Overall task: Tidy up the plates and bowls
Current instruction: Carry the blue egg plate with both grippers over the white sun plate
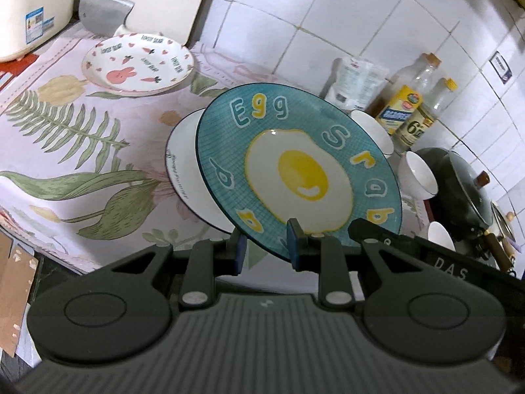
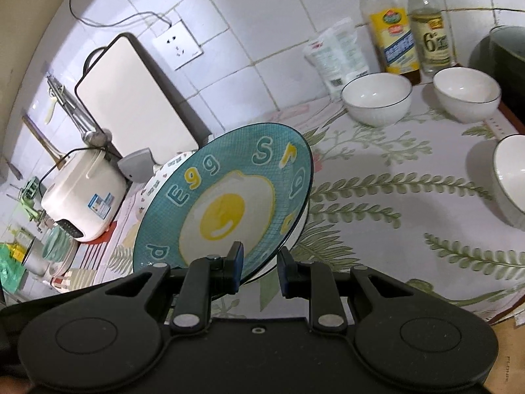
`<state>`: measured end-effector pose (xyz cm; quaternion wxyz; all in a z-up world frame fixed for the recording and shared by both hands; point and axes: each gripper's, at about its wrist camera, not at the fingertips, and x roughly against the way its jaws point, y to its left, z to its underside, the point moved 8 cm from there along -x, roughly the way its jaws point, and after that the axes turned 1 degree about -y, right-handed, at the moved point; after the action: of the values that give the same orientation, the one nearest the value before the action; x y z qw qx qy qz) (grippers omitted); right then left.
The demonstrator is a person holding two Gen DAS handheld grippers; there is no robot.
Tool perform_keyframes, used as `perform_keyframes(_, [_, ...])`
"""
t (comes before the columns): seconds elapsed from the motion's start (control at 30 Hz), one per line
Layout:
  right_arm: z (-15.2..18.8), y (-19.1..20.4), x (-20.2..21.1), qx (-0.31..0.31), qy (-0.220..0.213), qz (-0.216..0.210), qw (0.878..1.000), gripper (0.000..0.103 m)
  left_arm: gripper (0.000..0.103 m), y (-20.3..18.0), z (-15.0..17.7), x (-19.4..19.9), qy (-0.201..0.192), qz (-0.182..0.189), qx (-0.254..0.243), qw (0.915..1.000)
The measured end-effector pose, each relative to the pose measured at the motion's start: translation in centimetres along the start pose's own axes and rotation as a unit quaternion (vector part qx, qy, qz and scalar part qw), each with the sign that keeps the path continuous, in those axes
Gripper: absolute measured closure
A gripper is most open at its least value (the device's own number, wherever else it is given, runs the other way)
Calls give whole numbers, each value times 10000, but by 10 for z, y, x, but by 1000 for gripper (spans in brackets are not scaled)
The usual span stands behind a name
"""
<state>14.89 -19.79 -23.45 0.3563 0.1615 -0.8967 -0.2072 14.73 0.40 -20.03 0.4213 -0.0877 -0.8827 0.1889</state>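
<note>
Floral tablecloth [image 1: 65, 151]: I am lifting the egg plate [image 1: 298, 170], both the left gripper [image 1: 266, 246] and right gripper [image 2: 259, 267] pinching its rim; next, stacking it onto the bunny plate [image 1: 137, 64].

Both views were evenly and fairly brightly lit, with a cool, slightly bluish cast. Light came from above, leaving soft glare on the white wall tiles [image 2: 262, 32] ahead of the right gripper [image 2: 259, 267]. The teal plate [image 1: 295, 170] carried a small glint on its yolk and dropped a soft grey shadow onto the tabletop [image 2: 377, 170] beyond the right gripper. Fisheye distortion bent the tile lines strongly toward the edges, and the corners fell dark. The gripper bodies nearest the lens looked dim and slightly soft; mid-distance things were sharp.
</note>
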Motion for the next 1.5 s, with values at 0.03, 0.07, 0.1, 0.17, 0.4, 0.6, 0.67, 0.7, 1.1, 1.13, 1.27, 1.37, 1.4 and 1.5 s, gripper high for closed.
perform_keyframes(0.03, [1, 1, -3, 1, 34, -25, 10000, 77, 79, 3, 0, -1, 17, -16, 9, 10000])
perform_keyframes(0.07, [2, 2, -7, 2, 69, -52, 10000, 77, 79, 6, -1, -2, 37, -47, 15, 10000])
perform_keyframes(0.1, [3, 4, -11, 9, 100, -81, 9999, 77, 79, 9, -1, -3, 48, -72, 18, 10000])
perform_keyframes(0.17, [5, 5, -19, -30, 164, -130, 9998, 77, 79, 15, -3, -6, 84, -126, 0, 9999])
perform_keyframes(0.4, [11, 5, -47, -158, 396, -94, 9990, 77, 79, 35, -6, -28, 385, -203, 48, 9990])
perform_keyframes(0.6, [15, 0, -68, -321, 661, 16, 9973, 77, 79, 47, -8, -48, 682, -320, 177, 9970])
perform_keyframes(0.67, [14, 0, -75, -289, 729, 87, 9969, 77, 79, 51, -9, -54, 760, -333, 213, 9963])
perform_keyframes(0.7, [14, 1, -77, -292, 754, 105, 9967, 77, 79, 52, -10, -56, 783, -326, 217, 9962])
perform_keyframes(1.1, [7, 5, -90, 86, 914, 559, 9942, 77, 79, 59, -14, -75, 1105, -210, 569, 9920])
perform_keyframes(1.13, [7, 6, -90, 184, 933, 637, 9934, 77, 79, 60, -14, -75, 1147, -194, 639, 9912])
perform_keyframes(1.27, [6, 9, -91, 430, 972, 847, 9907, 76, 79, 63, -14, -77, 1293, -192, 793, 9882])
perform_keyframes(1.37, [6, 10, -91, 756, 941, 1044, 9872, 74, 79, 61, -12, -80, 1428, -182, 899, 9855])
perform_keyframes(1.4, [7, 11, -92, 885, 933, 1119, 9854, 73, 79, 60, -12, -81, 1450, -187, 907, 9851])
perform_keyframes(1.5, [9, 10, -92, 1082, 892, 1227, 9825, 70, 79, 59, -9, -84, 1457, -230, 919, 9848])
